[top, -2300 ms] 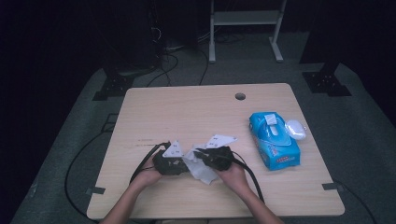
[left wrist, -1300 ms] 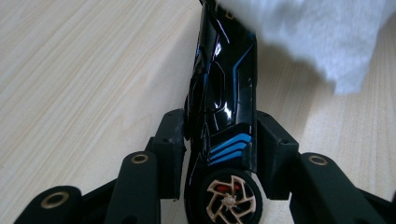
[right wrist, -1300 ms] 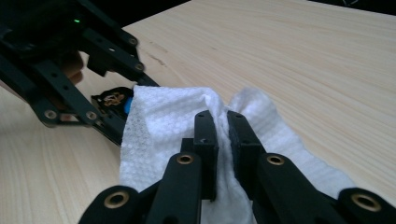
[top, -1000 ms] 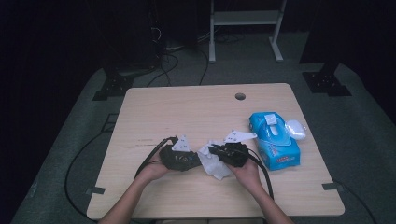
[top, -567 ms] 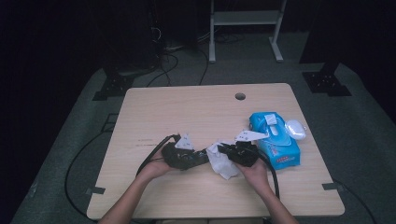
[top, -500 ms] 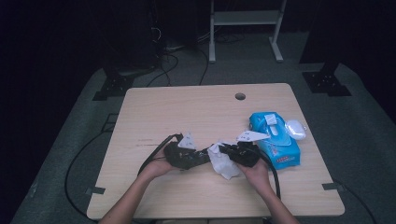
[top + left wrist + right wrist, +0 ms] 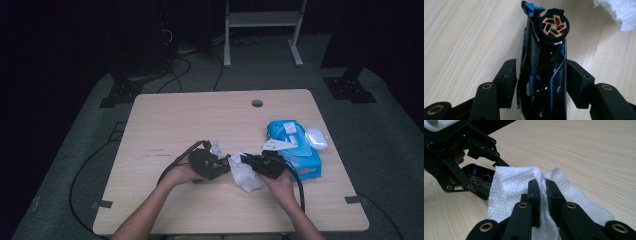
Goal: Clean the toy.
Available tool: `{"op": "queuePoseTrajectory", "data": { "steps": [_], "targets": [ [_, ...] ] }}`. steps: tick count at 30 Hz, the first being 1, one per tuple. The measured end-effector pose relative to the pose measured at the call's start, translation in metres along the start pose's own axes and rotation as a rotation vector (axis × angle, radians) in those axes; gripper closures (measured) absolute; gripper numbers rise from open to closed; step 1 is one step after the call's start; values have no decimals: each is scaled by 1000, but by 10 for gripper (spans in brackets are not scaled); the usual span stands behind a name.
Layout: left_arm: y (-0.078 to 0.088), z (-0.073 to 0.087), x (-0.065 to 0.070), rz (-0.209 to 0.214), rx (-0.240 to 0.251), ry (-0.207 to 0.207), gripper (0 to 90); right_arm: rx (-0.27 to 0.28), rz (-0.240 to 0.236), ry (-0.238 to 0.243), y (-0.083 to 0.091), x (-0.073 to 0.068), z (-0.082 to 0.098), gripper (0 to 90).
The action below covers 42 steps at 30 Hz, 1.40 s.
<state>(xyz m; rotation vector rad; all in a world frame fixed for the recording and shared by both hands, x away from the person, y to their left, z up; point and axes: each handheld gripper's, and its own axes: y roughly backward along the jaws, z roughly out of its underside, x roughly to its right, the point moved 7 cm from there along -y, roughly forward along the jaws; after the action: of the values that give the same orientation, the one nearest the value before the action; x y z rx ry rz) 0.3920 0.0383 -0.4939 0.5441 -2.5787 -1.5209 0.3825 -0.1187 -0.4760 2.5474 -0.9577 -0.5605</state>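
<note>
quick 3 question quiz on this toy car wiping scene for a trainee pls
1. True or false: the right gripper has its jaws shut on the white wipe.
2. What lies between the jaws of the left gripper? A) black toy car B) blue wipes pack C) nothing
3. Which side of the table, seen from the high view, holds the blue wipes pack?

Key:
1. True.
2. A; the black toy car sits between jaws that have just been opening, with a gap on each side.
3. The right side, beside the right gripper.
</note>
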Motion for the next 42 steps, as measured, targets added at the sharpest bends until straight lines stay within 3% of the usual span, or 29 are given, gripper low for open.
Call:
{"op": "queuePoseTrajectory", "data": {
  "steps": [5,8,10,12,15,18,20,22,24,27,37,42],
  "targets": [
    [-6,-1,-1,-18,-56,10,498,-8,-1,-18,1,3,2,828],
    [-6,-2,-1,-16,-73,-8,544,-12,-6,-30,0,5,4,828],
    [-3,-4,1,-4,-51,-28,565,-20,-15,-45,-2,6,6,828],
    [-2,-3,4,-18,-25,-52,567,-33,-37,-64,-5,6,8,828],
    [5,-4,5,-22,31,-45,567,-51,-64,-62,-7,4,11,827],
    [17,-7,9,-17,95,-60,567,-22,-88,-67,-5,-2,5,828],
    [25,-11,13,-16,150,-69,567,7,-97,-52,-1,-8,-3,828],
    [31,-15,17,-29,172,-82,567,39,-113,-32,4,-17,-14,831],
    [35,-16,17,-42,193,-89,568,71,-96,17,10,-26,-25,830],
    [38,-19,18,-39,228,-76,569,120,-139,25,18,-39,-38,831],
    [45,-22,18,-38,307,-59,570,148,-118,124,23,-64,-56,831],
    [50,-19,20,-24,355,-38,571,169,-97,132,26,-60,-58,830]
  ]
}}
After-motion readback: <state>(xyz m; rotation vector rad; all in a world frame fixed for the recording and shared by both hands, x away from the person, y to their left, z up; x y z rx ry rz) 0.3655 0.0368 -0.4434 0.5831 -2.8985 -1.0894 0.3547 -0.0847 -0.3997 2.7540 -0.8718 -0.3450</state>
